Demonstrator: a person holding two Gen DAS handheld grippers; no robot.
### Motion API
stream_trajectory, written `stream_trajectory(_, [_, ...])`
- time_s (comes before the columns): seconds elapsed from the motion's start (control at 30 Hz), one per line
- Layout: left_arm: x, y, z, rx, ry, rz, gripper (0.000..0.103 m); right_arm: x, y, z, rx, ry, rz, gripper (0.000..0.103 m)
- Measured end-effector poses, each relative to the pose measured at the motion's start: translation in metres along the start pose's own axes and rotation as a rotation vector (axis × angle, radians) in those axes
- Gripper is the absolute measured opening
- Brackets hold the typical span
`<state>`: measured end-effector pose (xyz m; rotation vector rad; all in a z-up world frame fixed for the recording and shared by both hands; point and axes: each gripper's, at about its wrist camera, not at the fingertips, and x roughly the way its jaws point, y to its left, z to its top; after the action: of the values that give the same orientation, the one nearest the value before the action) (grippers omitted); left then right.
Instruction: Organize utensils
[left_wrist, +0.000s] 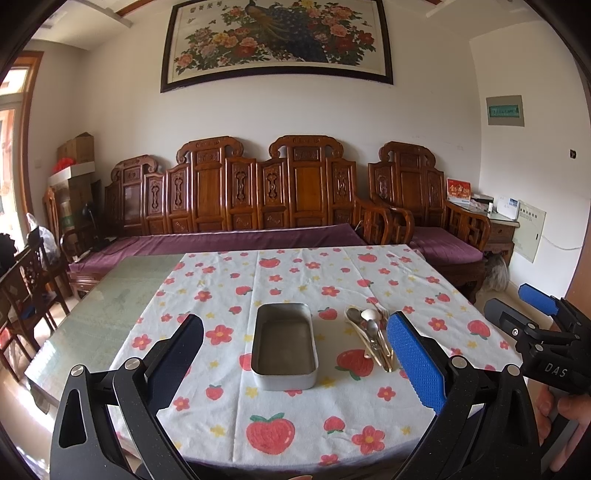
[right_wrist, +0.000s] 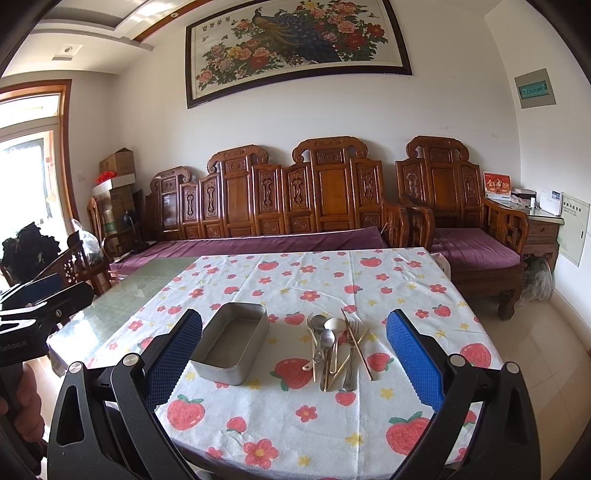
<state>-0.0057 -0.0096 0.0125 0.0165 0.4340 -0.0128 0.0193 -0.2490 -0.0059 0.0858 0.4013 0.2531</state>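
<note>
Both claws are spread wide and hold nothing. The left claw (left_wrist: 295, 354) hangs over the near edge of the tabletop (left_wrist: 295, 424), framing the empty metal tin (left_wrist: 284, 349) at centre frame. The pile of utensils (right_wrist: 336, 347) lies on the strawberry-print cloth (right_wrist: 332, 280) just right of the tin, in the lower middle of the right claw's (right_wrist: 295, 354) view.
</note>
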Motion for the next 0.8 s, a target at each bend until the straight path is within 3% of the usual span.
stream_trajectory(0.27, [0.033, 0.002, -0.017, 0.009, 0.079, -0.006, 0.096, 0.017, -0.009, -0.013, -0.016, 0.028, 0.01, 0.099])
stream_trajectory(0.8, [0.104, -0.006, -0.036, 0.044, 0.198, -0.038, 0.097, 0.099, -0.046, -0.028, -0.02, 0.12, 0.027, 0.072])
